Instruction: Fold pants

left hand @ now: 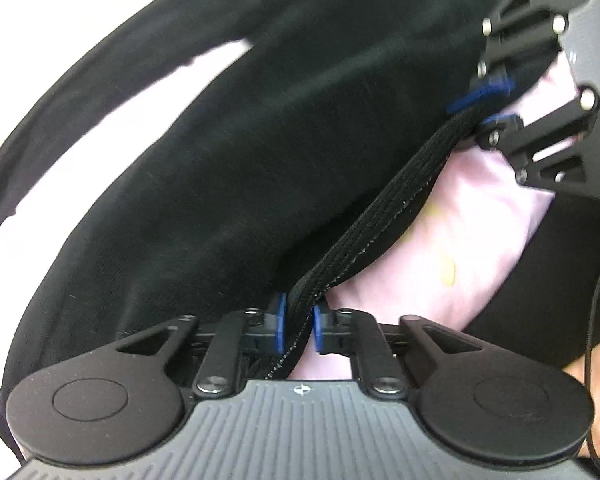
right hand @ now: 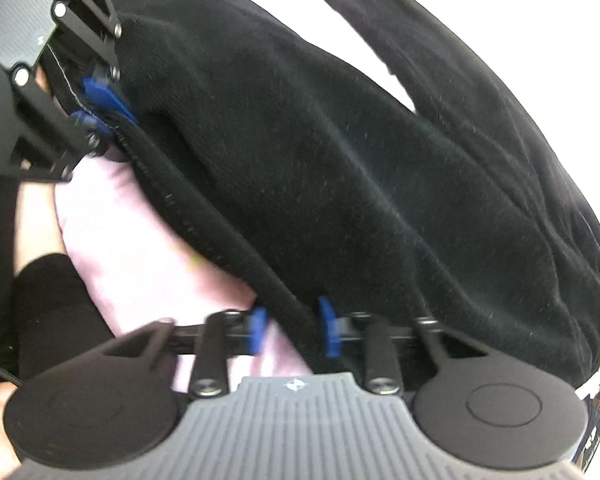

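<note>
Left gripper (left hand: 299,326) clenched on the waistband (left hand: 364,216) of the black pants (left hand: 228,152); both blue pads (left hand: 279,322) press the ribbed band from either side. Right gripper (right hand: 293,330) also clamped on the same waistband, its pads tight against the folded band edge. Seen from the left wrist view, the right gripper sits ahead and to the right, at the far end of the band; the band runs taut in a straight line between the two tongs.

Pants body spreads out ahead of and to the left of the left gripper, and ahead and right of the right gripper, legs trailing off toward the far edge (blurred there). Fabric lies on a pale pink cloth surface (left hand: 452,216), which shows bare just behind the band, between the grippers. Small yellow mark (left hand: 448,274) on the pink, near the band.

No readable brand, label or writing on pants; only a small round cross emblem (left hand: 301,390) on the grey gripper housing. A hand (left hand: 598,384) shows at the right of the left gripper, dark sleeve (left hand: 540,288) above it.
</note>
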`<state>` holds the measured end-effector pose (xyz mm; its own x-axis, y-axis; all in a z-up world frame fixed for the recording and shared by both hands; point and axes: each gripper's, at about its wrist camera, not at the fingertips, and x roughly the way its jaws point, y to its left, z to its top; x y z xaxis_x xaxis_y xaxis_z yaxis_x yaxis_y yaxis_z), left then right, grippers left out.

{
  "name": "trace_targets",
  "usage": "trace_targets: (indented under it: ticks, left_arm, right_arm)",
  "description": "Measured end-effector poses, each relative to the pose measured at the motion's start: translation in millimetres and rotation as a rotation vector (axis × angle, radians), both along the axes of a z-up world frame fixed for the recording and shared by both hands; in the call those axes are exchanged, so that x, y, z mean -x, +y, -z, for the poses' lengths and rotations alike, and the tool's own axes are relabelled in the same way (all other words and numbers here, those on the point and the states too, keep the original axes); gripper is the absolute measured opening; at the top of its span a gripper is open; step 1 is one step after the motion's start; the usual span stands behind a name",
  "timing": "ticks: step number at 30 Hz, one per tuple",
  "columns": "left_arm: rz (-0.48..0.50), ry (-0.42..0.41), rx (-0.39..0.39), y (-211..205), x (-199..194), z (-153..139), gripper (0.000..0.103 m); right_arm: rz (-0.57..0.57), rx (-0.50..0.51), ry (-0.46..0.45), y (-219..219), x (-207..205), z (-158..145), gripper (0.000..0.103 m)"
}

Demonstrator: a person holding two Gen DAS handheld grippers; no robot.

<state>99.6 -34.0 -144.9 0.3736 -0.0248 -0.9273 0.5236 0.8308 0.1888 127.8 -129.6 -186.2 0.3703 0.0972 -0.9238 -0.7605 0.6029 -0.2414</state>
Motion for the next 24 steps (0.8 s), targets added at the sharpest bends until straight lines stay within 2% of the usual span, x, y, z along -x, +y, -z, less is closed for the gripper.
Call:
trace_targets:
  ticks: [6,9,11,12,13,15,18,21,24]
  left_arm:
    - [-0.099,-0.140,0.079,18.7,-24.3,-52.4,0.011]
    - [-0.145,-0.181,0.117,27.7,-50.9,-75.1,0.011]
    - [-0.170,-0.192,0.133,33.4,-66.0,-77.3,0.014]
    - [-0.186,-0.185,0.143,36.0,-76.5,-79.9,0.019]
    - [-0.197,-0.171,0.150,38.0,-85.4,-79.3,0.030]
    - [-0.186,-0.119,0.151,43.2,-91.9,-78.6,0.039]
    - [-0.116,-0.083,0.141,60.3,-92.1,-79.4,0.050]
    - [-0.103,-0.068,0.148,90.0,-82.2,-86.8,0.055]
    - [-0.159,-0.019,0.224,114.3,-79.5,-90.2,0.056]
  right_arm:
    - [0.030,-0.049,-0.135,5.7,-30.6,-38.3,0.006]
    - [0.057,-0.062,-0.195,9.0,-58.7,-53.4,0.006]
    - [0.086,-0.068,-0.213,11.1,-80.6,-57.9,0.006]
    - [0.107,-0.078,-0.199,10.7,-92.0,-58.5,0.006]
    - [0.130,-0.086,-0.179,10.5,-104.6,-56.5,0.006]
    - [0.165,-0.083,-0.125,10.2,-125.6,-48.1,0.006]
    - [0.194,-0.077,-0.024,6.6,-157.1,-31.2,0.006]
    - [0.221,-0.073,0.042,5.5,-183.7,-12.8,0.007]
    - [0.224,-0.057,0.057,9.4,-187.9,-7.9,0.009]
